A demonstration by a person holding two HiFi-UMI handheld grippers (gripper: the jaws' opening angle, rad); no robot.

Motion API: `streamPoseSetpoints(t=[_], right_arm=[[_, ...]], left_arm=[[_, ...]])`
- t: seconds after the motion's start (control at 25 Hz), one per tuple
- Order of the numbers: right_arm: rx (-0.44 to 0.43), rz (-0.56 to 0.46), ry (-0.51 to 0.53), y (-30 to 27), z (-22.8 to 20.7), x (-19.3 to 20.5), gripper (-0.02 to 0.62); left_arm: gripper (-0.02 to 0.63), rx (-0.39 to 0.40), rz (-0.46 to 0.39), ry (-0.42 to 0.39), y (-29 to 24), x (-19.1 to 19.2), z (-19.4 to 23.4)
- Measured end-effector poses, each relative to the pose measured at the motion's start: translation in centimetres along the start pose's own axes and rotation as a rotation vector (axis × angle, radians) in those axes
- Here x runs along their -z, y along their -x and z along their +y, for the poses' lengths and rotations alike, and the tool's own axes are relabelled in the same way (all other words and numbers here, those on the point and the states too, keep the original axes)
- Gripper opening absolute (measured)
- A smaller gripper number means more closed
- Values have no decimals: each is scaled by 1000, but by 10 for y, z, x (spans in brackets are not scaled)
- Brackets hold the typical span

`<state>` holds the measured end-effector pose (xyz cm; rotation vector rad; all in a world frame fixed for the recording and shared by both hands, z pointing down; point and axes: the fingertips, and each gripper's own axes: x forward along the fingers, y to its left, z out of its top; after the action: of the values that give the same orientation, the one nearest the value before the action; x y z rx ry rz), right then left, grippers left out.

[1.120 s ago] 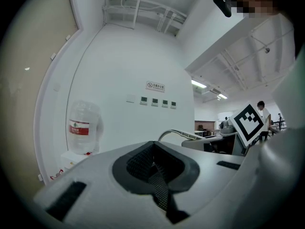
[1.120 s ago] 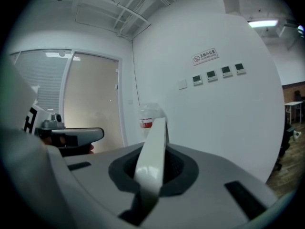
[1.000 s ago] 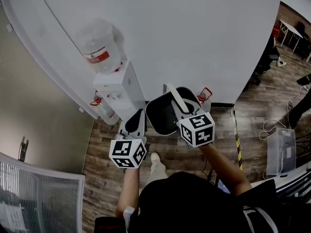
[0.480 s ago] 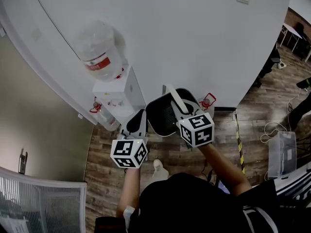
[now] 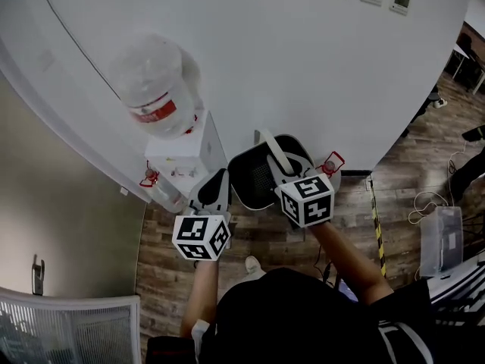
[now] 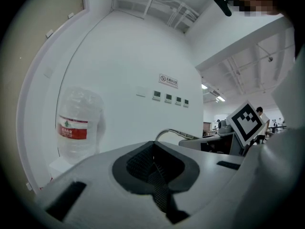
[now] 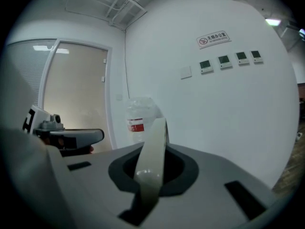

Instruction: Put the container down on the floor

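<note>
Container [image 5: 254, 179] held above the floor [image 5: 261, 237], just right of the water dispenser [image 5: 184, 152]; right tongs [image 5: 279, 165] pinching its white handle [image 7: 151, 161]; left tongs [image 5: 218, 182] pressed together on its mesh wall, nearest the dispenser.

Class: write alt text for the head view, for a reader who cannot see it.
Seen from above, a person holds a black mesh container by its pale handle in the right gripper, above a wooden floor, the left gripper empty beside it. Ahead, a water dispenser stands against a curved white wall.
</note>
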<state>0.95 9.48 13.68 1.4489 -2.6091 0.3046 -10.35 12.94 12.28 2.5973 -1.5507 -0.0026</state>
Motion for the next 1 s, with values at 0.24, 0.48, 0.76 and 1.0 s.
streamPoseSetpoints(t=[0.24,0.48,0.76,1.0], right_arm=[[30,10,-5,-45,4,-6,32],[63,19,-4,-79,7,-10,32],[80,43,1,-104,12,-7,32],[88,62,4,-116,12,-3,32]], left_arm=[[17,35,6,18,-23,-2,44],[17,61,8,32,-38,-1,81],[17,73,12,54,-46,3,109],[17,83,21,75,-52,10,120]])
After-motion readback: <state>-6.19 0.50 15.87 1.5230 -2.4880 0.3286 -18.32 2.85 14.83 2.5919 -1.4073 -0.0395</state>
